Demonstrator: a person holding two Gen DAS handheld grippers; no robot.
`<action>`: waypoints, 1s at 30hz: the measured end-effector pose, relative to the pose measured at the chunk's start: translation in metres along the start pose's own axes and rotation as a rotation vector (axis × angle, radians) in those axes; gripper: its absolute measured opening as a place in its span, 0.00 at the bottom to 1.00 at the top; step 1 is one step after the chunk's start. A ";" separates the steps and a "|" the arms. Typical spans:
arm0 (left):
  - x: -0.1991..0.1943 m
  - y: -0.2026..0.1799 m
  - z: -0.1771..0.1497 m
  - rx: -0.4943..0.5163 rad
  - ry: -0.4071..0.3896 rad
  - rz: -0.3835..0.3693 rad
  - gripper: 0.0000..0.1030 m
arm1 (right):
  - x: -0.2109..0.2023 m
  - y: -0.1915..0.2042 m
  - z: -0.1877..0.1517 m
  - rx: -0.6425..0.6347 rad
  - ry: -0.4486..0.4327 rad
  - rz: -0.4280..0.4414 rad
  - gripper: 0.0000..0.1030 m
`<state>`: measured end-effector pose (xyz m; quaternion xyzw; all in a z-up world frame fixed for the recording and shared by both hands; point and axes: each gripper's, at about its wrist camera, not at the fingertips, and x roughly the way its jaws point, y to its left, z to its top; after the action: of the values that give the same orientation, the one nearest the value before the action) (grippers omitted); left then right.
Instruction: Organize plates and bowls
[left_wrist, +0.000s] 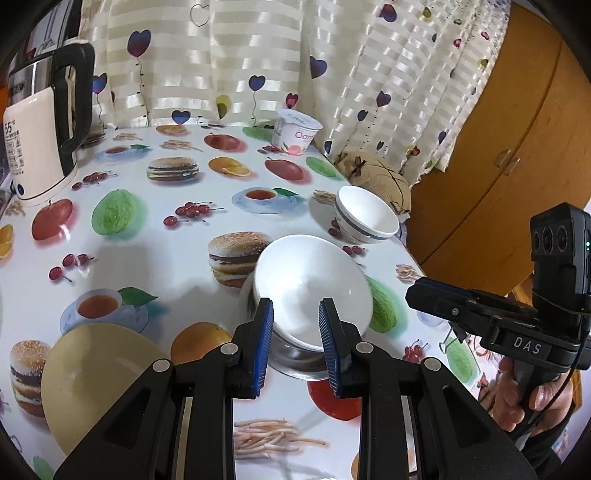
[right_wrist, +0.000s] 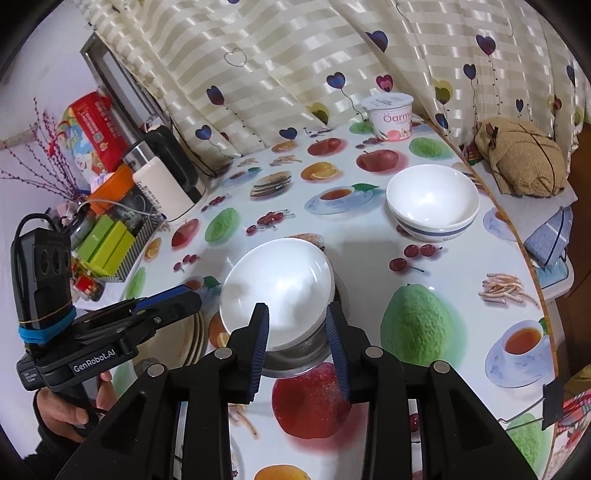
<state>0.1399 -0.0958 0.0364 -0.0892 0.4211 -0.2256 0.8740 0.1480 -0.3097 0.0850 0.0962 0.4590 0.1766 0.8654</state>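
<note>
Both tools, left (left_wrist: 295, 334) and right (right_wrist: 297, 341), apart and empty above tilted white bowl (left_wrist: 312, 291) on steel bowl (left_wrist: 295, 358).

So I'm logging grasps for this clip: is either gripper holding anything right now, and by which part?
Nothing is held. The jaws of both the left gripper and right gripper stand open and empty above the white bowl.

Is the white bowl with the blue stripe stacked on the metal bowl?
No, the striped bowl stands alone on the table; a plain white bowl sits tilted in the metal bowl.
</note>
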 end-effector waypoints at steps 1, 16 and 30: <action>0.000 -0.001 0.000 0.002 0.000 -0.002 0.26 | -0.001 0.000 0.000 -0.002 -0.001 0.000 0.31; 0.009 -0.013 0.008 0.024 0.010 -0.009 0.26 | -0.005 -0.021 0.002 0.018 -0.007 -0.017 0.33; 0.017 0.006 0.007 -0.025 0.009 -0.004 0.26 | 0.000 -0.027 -0.002 0.024 -0.024 0.006 0.33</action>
<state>0.1564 -0.0991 0.0266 -0.0998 0.4276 -0.2226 0.8704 0.1523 -0.3350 0.0749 0.1100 0.4504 0.1727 0.8690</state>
